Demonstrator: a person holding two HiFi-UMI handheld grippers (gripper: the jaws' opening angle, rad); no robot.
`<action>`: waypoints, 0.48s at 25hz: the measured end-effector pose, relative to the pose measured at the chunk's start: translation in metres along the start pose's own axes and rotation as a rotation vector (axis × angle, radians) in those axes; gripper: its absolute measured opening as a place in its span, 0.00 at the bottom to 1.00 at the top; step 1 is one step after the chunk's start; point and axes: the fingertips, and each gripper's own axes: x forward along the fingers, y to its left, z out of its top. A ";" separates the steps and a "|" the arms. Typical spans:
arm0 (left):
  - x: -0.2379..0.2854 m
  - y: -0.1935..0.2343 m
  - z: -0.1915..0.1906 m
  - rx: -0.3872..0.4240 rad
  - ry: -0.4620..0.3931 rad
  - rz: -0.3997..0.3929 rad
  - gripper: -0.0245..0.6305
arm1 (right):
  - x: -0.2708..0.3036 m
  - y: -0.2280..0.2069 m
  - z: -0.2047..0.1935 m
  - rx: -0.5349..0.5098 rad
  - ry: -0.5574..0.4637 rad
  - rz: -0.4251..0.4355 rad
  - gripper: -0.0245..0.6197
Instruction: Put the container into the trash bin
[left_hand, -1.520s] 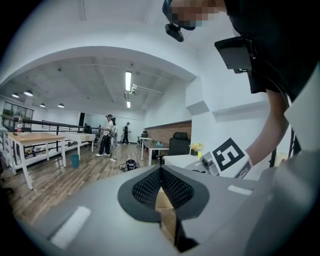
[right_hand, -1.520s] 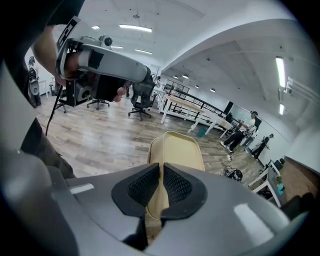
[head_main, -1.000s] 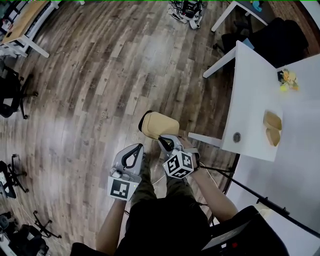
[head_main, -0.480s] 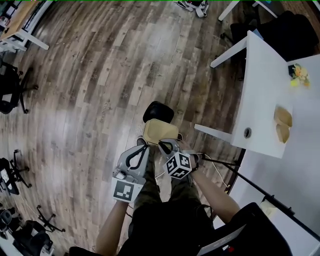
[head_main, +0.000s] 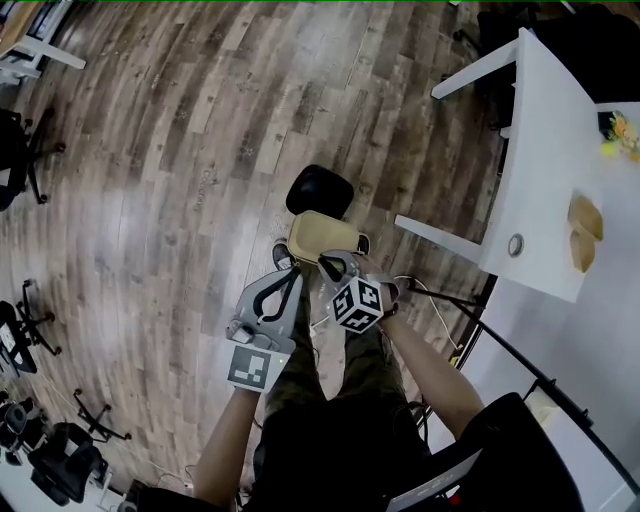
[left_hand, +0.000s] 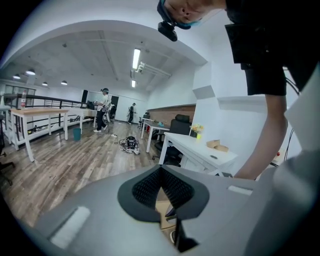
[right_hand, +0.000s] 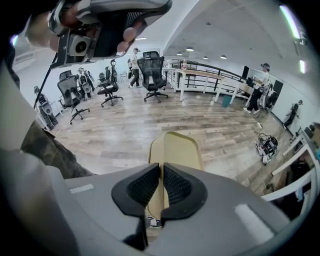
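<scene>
Descent has carried my right hand-held gripper (head_main: 335, 266) lower than a second ago, jaws clamped narrow on the rim of the tan container (head_main: 322, 236). My left hand-held gripper (head_main: 289, 278) rides beside it, closed and empty. Just beyond, the black trash bin (head_main: 320, 190) has come into view, so I judge the drop is close.

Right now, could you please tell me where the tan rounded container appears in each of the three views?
Head view: the tan rounded container is at centre, in the right gripper's jaws, just under the black trash bin in the picture.
Left gripper view: only a tan sliver shows, beneath the left gripper's shut jaws.
Right gripper view: centre, its edge clamped between the jaws.
Shared landmark: the wood plank floor.
</scene>
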 end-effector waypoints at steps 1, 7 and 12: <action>0.002 0.001 -0.006 -0.010 0.004 0.007 0.04 | 0.006 0.001 -0.005 0.001 0.005 0.005 0.10; 0.009 0.011 -0.042 -0.028 0.044 0.045 0.04 | 0.040 0.004 -0.025 0.021 0.021 0.020 0.10; 0.014 0.011 -0.068 -0.077 0.067 0.047 0.04 | 0.060 0.002 -0.043 0.047 0.043 0.008 0.10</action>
